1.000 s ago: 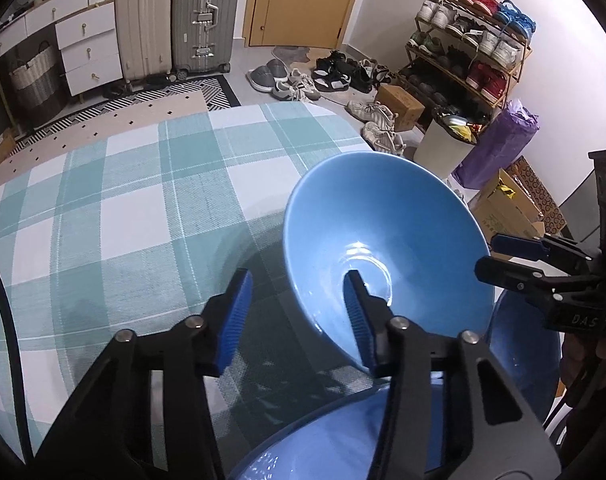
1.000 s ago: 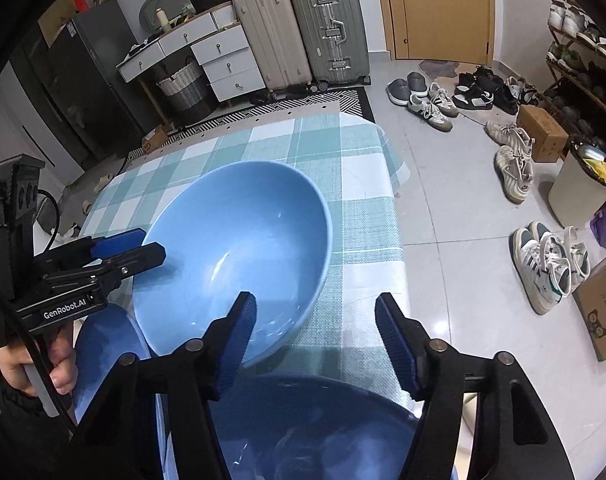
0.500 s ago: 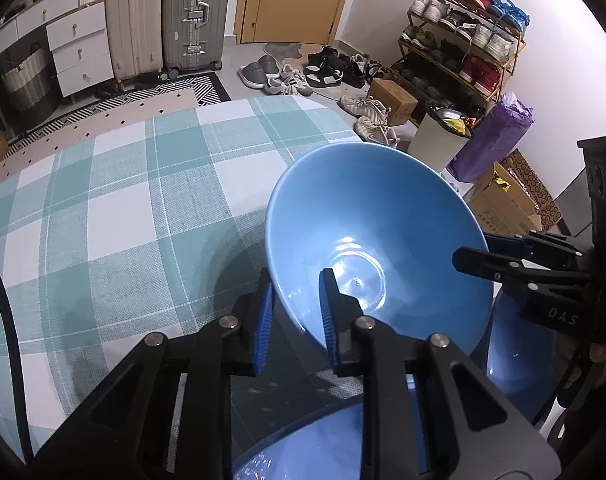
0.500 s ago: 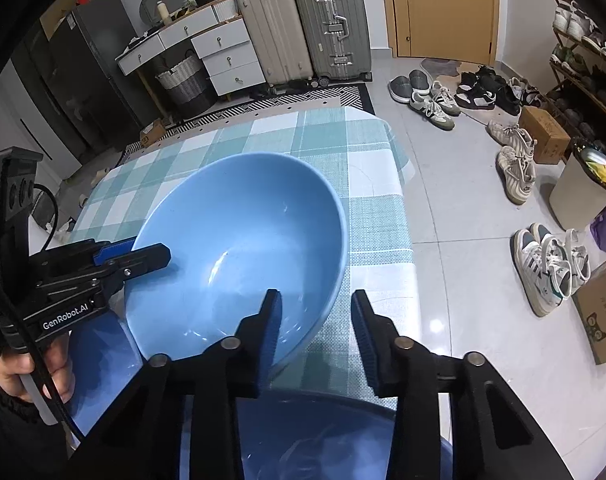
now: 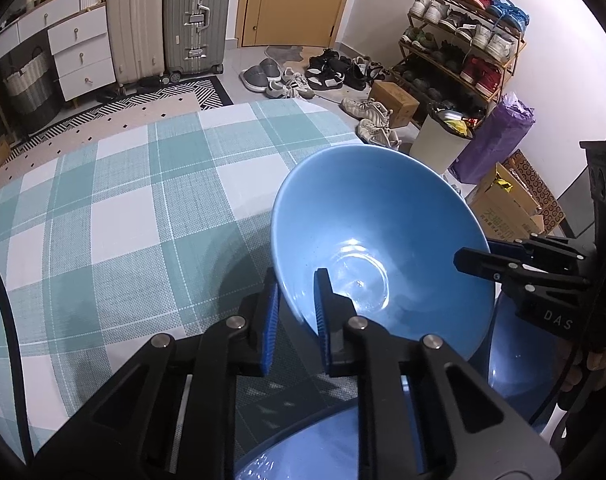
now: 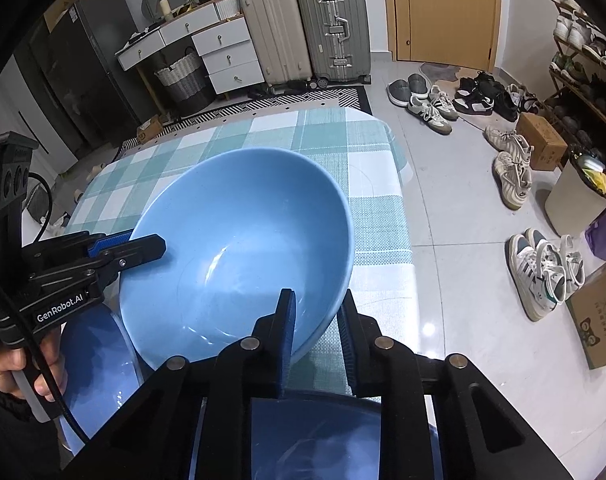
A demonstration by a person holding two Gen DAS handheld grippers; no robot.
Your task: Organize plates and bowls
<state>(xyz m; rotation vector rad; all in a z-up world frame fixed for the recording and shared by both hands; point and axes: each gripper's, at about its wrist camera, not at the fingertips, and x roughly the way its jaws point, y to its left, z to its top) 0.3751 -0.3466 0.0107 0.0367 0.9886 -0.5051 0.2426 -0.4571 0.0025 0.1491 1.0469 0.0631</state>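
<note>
1. Holding the light blue bowl [image 5: 377, 248] by its rim from two sides, I have it tilted above the checked tablecloth [image 5: 115, 200], near the table's right edge.
2. My left gripper [image 5: 296, 302] is clamped on the near-left rim, one finger inside the bowl and one outside; my right gripper [image 6: 317, 328] pinches the opposite rim the same way.
3. The bowl looks glazed and glossy, so I judge it slippery, stiff and breakable, with some weight for its size.
4. The rim is the only thin edge my pads can straddle; two opposed holds keep it from swinging.
5. Below and beside it sit darker blue dishes: a plate [image 6: 97, 364] under my left gripper and another dish [image 6: 323, 436] directly beneath my right one.
6. I judge a hard knock against these could chip the glaze.
</note>
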